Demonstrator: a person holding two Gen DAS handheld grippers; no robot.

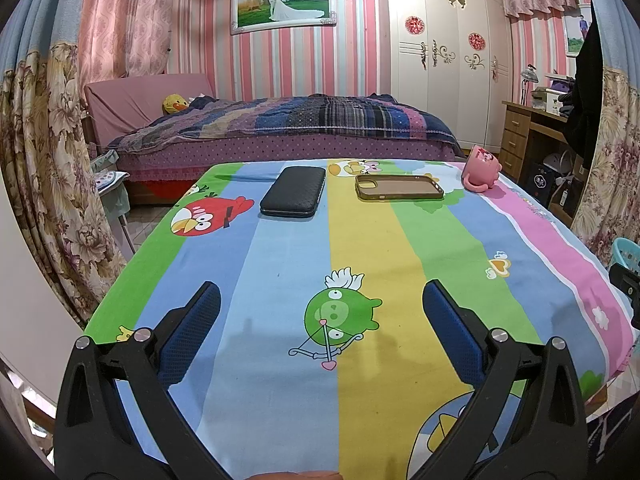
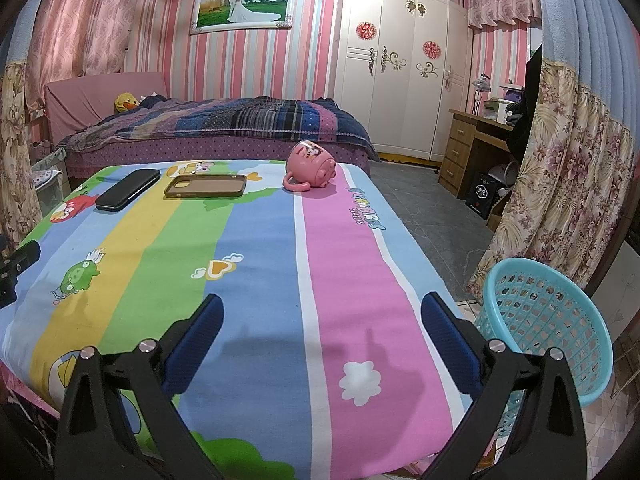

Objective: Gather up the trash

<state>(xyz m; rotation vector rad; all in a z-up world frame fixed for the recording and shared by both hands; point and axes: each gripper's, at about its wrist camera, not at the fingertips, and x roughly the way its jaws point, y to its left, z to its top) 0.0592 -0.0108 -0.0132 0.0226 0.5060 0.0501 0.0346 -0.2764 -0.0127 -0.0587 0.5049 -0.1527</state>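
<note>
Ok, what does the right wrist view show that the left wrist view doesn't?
Only the right wrist view shows the whole blue basket on the floor beside the table, plus the open right gripper. Only the left wrist view shows the open left gripper head-on. Both share the black case, the phone cover and the tipped pink mug at the far end of the cartoon tablecloth.

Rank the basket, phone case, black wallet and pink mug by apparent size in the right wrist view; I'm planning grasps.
1. Blue basket, though nearest.
2. Phone case and black wallet: alike.
3. Pink mug.
</note>
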